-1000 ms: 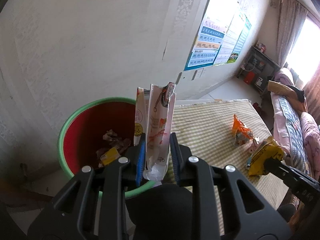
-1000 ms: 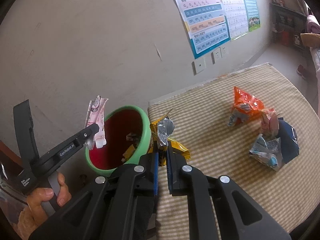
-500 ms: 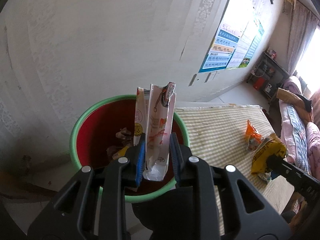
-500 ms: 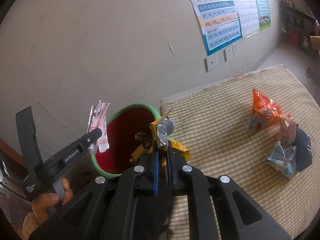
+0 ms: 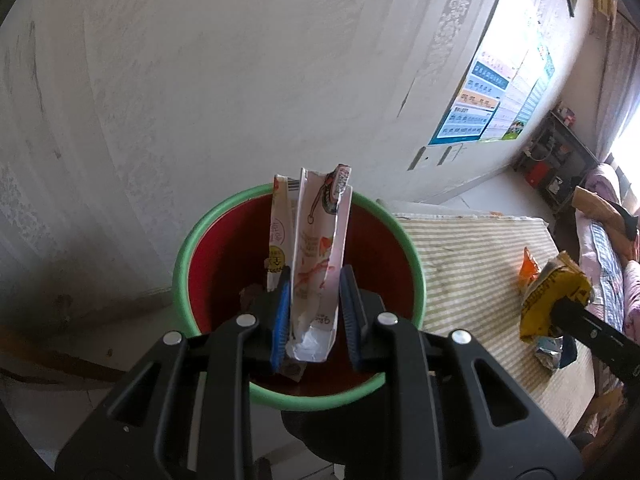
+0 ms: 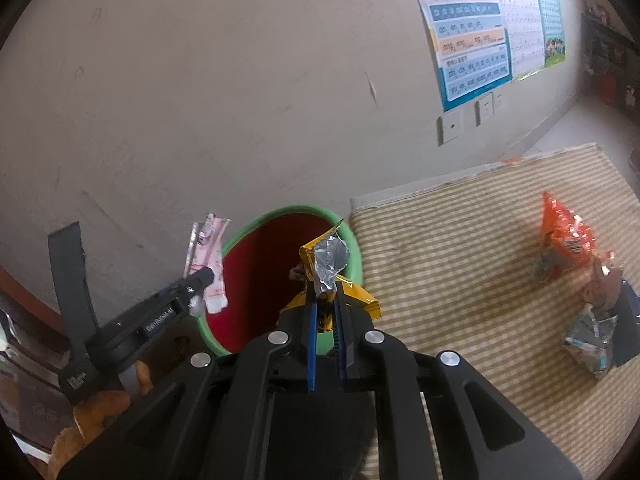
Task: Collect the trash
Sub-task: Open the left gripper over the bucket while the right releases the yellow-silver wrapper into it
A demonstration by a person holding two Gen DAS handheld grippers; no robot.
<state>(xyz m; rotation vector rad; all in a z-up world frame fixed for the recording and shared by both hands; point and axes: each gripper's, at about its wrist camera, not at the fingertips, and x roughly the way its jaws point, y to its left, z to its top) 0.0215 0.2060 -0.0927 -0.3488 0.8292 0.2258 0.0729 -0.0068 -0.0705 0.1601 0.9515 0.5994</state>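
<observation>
A red bin with a green rim (image 5: pixel 412 256) stands on the floor by the wall, with some trash inside. My left gripper (image 5: pixel 314 308) is shut on a white and pink wrapper (image 5: pixel 320 248) and holds it upright over the bin's opening. My right gripper (image 6: pixel 325 320) is shut on a yellow and silver wrapper (image 6: pixel 326 268), at the bin's (image 6: pixel 354 240) right rim next to the mat. The left gripper and its pink wrapper (image 6: pixel 208 264) show at the bin's left side. The yellow wrapper (image 5: pixel 552 296) also shows in the left wrist view.
A striped yellow mat (image 6: pixel 460 260) lies right of the bin. On it lie an orange snack bag (image 6: pixel 564 236) and a pile of silver, pink and dark blue wrappers (image 6: pixel 600 320). The wall with posters (image 6: pixel 472 32) is close behind.
Both grippers have moved closer to the bin. The left gripper with its wrapper is now over the bin's opening. The right gripper has come up to the bin's right rim.
</observation>
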